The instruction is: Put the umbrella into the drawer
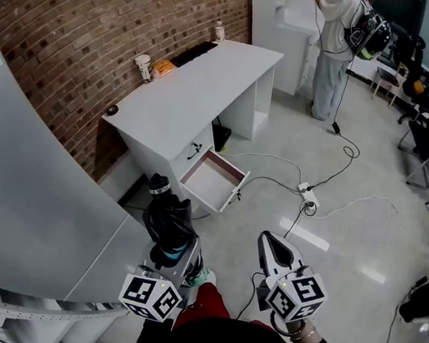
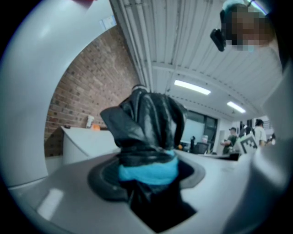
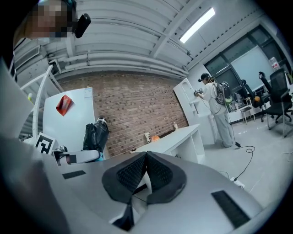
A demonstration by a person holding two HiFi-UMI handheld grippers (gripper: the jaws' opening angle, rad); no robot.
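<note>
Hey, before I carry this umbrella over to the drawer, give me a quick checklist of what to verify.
1. Folded black umbrella with blue band secure in left gripper: ok, clamped.
2. White desk drawer open: ok, pulled out.
3. Room in the drawer: ok, the visible inside looks bare.
4. Right gripper free: ok, fingers together, nothing held.
5. Floor on the way: ok, though the white power strip and its cables lie just right of the drawer.
6. Umbrella fits the drawer's length: cannot tell.
</note>
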